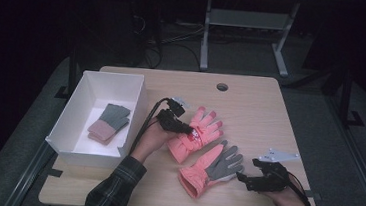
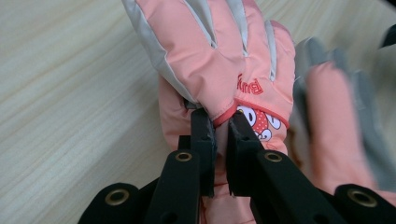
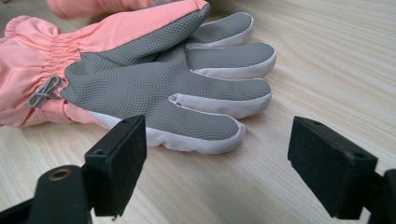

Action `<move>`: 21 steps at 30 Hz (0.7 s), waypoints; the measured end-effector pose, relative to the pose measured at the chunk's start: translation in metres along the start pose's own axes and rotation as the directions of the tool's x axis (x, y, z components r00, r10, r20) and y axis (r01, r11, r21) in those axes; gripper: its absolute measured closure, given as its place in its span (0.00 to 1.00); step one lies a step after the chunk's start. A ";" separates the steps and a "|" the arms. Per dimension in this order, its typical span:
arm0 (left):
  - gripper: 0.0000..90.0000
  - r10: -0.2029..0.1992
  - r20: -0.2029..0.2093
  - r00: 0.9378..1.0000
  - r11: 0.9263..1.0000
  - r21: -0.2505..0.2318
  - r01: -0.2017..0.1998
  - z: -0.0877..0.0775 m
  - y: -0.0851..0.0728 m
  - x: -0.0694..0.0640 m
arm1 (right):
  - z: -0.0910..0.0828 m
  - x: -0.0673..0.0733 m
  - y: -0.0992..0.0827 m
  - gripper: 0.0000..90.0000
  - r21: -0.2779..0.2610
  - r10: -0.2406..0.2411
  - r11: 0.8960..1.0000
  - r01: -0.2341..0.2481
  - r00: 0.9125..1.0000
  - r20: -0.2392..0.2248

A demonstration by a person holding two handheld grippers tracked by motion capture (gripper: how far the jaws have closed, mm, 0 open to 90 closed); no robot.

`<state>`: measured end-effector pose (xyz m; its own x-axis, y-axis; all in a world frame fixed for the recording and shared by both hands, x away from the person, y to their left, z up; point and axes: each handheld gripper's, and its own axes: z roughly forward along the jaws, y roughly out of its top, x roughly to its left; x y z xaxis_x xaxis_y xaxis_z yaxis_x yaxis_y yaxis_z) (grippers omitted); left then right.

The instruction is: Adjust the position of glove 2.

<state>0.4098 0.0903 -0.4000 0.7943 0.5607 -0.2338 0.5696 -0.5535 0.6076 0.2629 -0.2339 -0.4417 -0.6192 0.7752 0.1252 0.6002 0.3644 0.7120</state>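
Upper pink glove [image 1: 197, 133] at counter [image 1: 255, 109] centre, back up, fingers toward far edge, cuff toward near-left corner; long axis cuff to fingertips. Soft, padded, light; will droop. Left tool [image 1: 187, 129] pinched on fabric fold at wrist band. Second glove [image 1: 211, 169] palm up, nearer front edge. Right tool [image 1: 242, 177] wide, empty, just beside its fingertips.

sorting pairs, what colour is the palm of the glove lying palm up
Grey, textured, on the pink glove; right gripper view.

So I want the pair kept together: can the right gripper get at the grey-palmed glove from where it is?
Probably yes: the right gripper is open, facing the grey-palmed glove, with bare table between.
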 end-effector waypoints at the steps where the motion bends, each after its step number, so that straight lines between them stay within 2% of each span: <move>1: 0.92 -0.001 0.002 1.000 1.000 -0.013 0.001 -0.008 0.003 -0.005 | 0.000 0.000 0.000 0.21 0.001 0.001 1.000 -0.001 1.000 0.000; 2: 0.92 0.016 0.002 1.000 1.000 -0.020 -0.016 -0.014 0.005 -0.010 | 0.000 0.000 0.000 0.21 0.001 0.001 1.000 -0.001 1.000 0.000; 4: 0.92 -0.002 0.021 1.000 0.999 -0.043 0.002 -0.020 0.007 -0.018 | 0.000 0.000 0.000 0.21 0.002 0.001 1.000 -0.001 1.000 -0.001; 6: 0.92 0.010 0.030 1.000 0.999 -0.054 -0.008 -0.028 0.010 -0.028 | 0.000 0.000 0.000 0.21 0.000 -0.001 1.000 0.001 1.000 0.000; 10: 0.92 0.018 0.040 0.999 0.999 -0.052 -0.016 -0.036 0.011 -0.047 | 0.000 -0.001 0.001 0.21 -0.002 0.000 1.000 0.000 1.000 0.007; 15: 0.92 0.033 0.050 0.998 0.999 -0.033 -0.031 -0.037 0.011 -0.066 | -0.003 -0.009 -0.001 0.21 -0.014 0.020 1.000 -0.019 0.999 0.028; 17: 0.92 0.025 0.056 0.998 0.999 -0.041 -0.023 -0.035 0.012 -0.073 | -0.004 -0.014 -0.002 0.21 -0.014 0.029 0.999 -0.029 0.999 0.036; 18: 0.92 0.020 0.060 0.998 0.999 -0.034 -0.018 -0.034 0.013 -0.077 | -0.006 -0.016 -0.002 0.21 -0.018 0.036 0.999 -0.035 0.998 0.043; 21: 0.92 0.040 0.062 0.997 0.999 -0.004 -0.040 -0.026 0.013 -0.088 | -0.009 -0.020 -0.002 0.22 -0.034 0.042 0.999 -0.040 0.997 0.060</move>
<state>0.3417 0.0495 -0.3513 0.8280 0.4989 -0.2558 0.5366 -0.5730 0.6194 0.2695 -0.2552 -0.4393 -0.5619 0.8193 0.1136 0.6073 0.3153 0.7292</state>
